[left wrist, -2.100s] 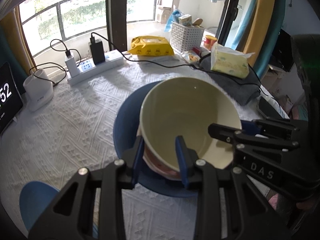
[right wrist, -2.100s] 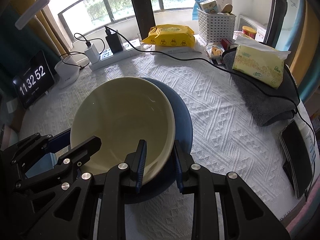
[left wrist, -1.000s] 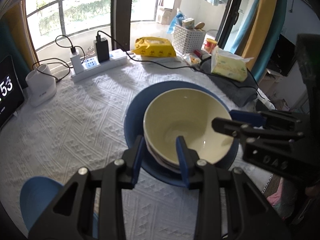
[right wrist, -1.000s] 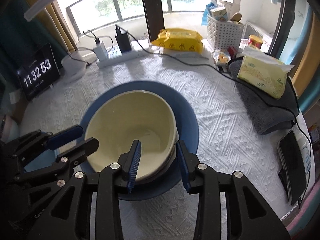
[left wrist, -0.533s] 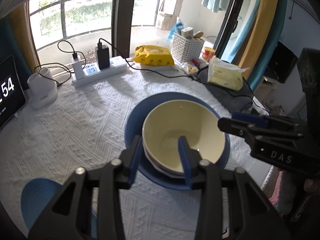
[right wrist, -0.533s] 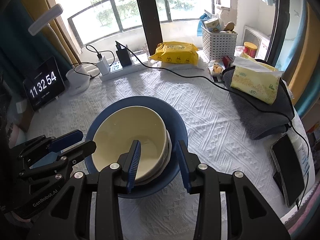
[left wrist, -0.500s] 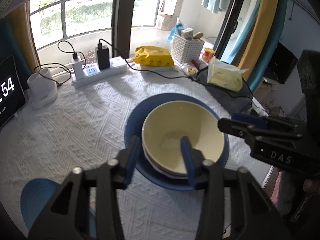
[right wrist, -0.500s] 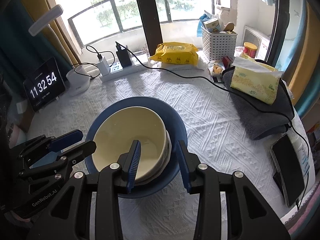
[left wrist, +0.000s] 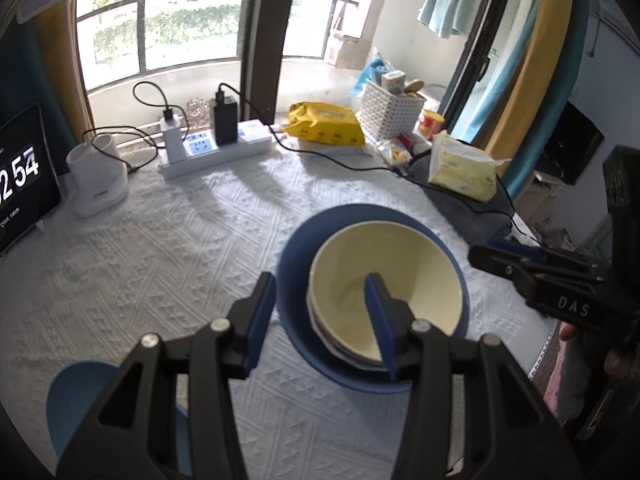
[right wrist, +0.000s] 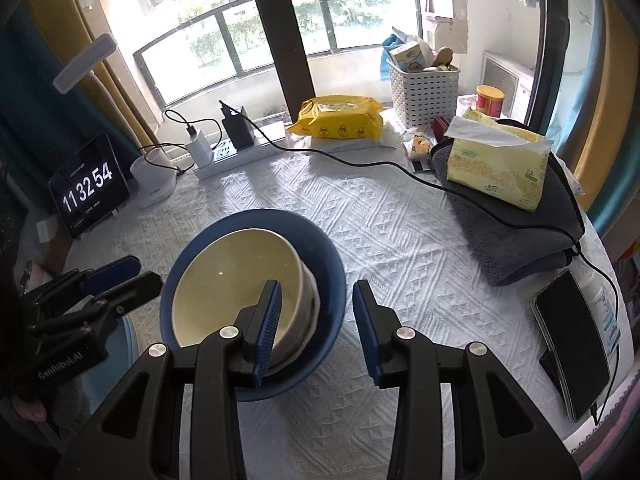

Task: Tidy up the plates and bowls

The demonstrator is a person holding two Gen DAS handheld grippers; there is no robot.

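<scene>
A cream bowl (left wrist: 396,264) sits nested on other bowls inside a blue plate (left wrist: 296,240) on the white tablecloth; it also shows in the right wrist view (right wrist: 236,276) on the blue plate (right wrist: 324,256). My left gripper (left wrist: 320,312) is open and empty, raised above the stack's left rim. My right gripper (right wrist: 316,316) is open and empty, raised above the stack's right rim. Each gripper shows in the other's view, the right one (left wrist: 532,264) and the left one (right wrist: 104,276).
A blue dish (left wrist: 76,400) lies at the near left. A clock (right wrist: 90,186), white holder (right wrist: 154,178), power strip (right wrist: 236,152), yellow wipes pack (right wrist: 340,120), white basket (right wrist: 424,80), tissue pack on a grey towel (right wrist: 496,168) and a phone (right wrist: 576,340) ring the table.
Both grippers let go of the cream bowl's rim, opened wide and pulled up and back. The bowl now rests on the stack in the blue plate.
</scene>
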